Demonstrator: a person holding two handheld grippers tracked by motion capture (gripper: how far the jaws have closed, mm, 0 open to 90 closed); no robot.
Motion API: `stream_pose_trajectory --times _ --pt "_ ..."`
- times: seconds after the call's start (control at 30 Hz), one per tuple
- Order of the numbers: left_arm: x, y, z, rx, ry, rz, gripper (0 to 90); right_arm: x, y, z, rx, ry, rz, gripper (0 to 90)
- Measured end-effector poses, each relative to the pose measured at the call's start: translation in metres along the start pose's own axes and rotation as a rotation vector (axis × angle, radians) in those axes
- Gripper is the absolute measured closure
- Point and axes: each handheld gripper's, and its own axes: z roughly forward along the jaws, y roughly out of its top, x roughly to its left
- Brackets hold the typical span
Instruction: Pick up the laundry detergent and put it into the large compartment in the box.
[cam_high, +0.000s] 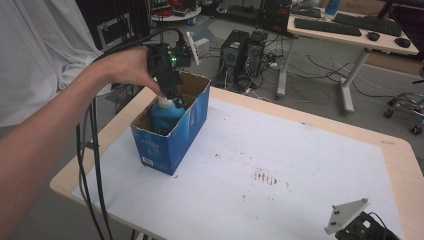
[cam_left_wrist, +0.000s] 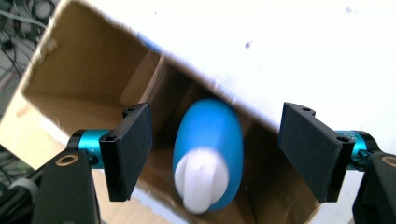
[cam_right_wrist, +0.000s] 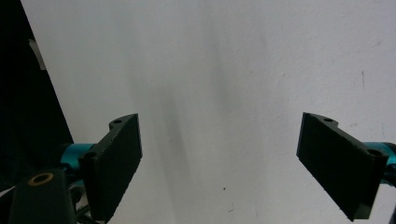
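The jaws of the right gripper (cam_right_wrist: 219, 163) stand spread wide in its own view, nothing between them, pointed at a white sheet (cam_right_wrist: 224, 79) with a few faint specks; a dark area fills that view's left edge and cannot be made out. In the high view this gripper (cam_high: 362, 227) sits at the bottom right corner of the table (cam_high: 400, 155), cut off by the frame edge, so that little more than its grey three-cornered plate and some black body show.

The jaws of the left gripper (cam_left_wrist: 215, 156) are also spread, one on each side of a blue bottle (cam_left_wrist: 210, 135) with a white cap, and neither pad touches it. The bottle is blurred in the left gripper view and its lower part is lost in shadow inside the box. In the high view a hand (cam_high: 125, 65) holds the left gripper (cam_high: 172, 92) over the blue cardboard box (cam_high: 172, 137), which stands open-topped at the table's left side. The bottle (cam_high: 165, 117) stands upright in the box's near end, its top just below the jaws; the box walls hide its base.

Brown stains (cam_high: 265, 176) mark the sheet mid-table. Beyond the table, computer towers (cam_high: 242, 50) stand on the floor among cables, and a farther desk (cam_high: 345, 32) carries keyboards.
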Motion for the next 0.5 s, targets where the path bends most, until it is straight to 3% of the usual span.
stream_pose_trajectory --times 0.07,0.2,0.27,0.5 --pt "-0.002 0.004 -0.001 -0.002 -0.002 0.01 26.1 0.0 0.0 0.0 -0.003 0.001 -0.004 13.3" --pt "-0.018 0.027 0.0 -0.007 -0.027 0.07 26.0 -0.001 0.001 -0.003 -0.001 -0.004 -0.001 13.3" --pt "-0.027 0.037 0.001 -0.01 -0.039 0.105 20.2 -0.001 0.001 -0.003 -0.004 -0.005 -0.001 13.2" --pt "-0.055 0.068 0.009 -0.014 -0.062 0.21 20.1 -0.002 0.0 -0.005 -0.003 -0.004 0.003 13.3"
